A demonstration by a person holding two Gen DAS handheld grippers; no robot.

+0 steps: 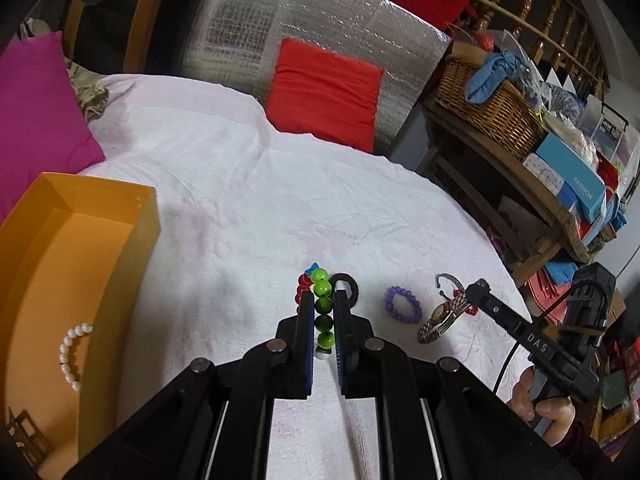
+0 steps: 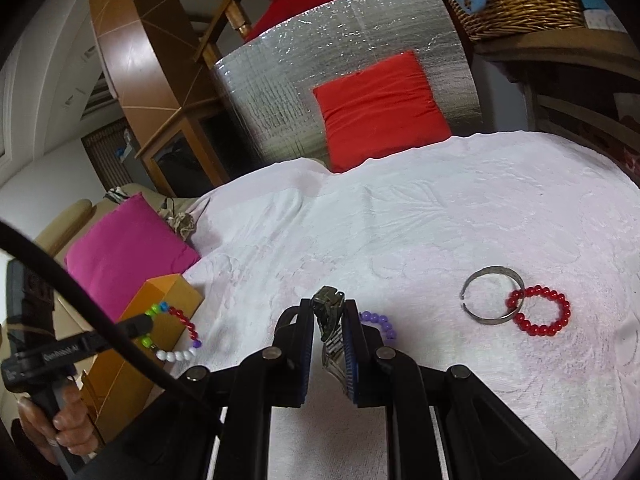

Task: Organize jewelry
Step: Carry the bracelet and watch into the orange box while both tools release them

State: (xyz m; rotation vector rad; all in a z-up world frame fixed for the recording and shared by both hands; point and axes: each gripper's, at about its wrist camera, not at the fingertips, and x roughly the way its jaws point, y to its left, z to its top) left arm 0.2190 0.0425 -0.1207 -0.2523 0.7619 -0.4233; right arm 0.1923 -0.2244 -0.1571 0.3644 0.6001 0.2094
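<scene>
Care suited the carry: left tool (image 1: 323, 312) gripped the multicoloured bead bracelet (image 1: 322, 300), right tool (image 2: 330, 320) clamped the metal watch (image 2: 330, 330), both above the white-covered bed (image 1: 240, 208); lower each inside the orange box (image 1: 60, 248) before releasing.

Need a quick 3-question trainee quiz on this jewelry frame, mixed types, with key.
1. True or false: the left gripper is shut on the multicoloured bead bracelet.
2. The right gripper holds: A) the purple bead bracelet B) the metal watch C) the red bead bracelet
3. Fill in: the white pearl strand lies inside the ____ box.

Key: 1 true; 2 B; 3 orange.
</scene>
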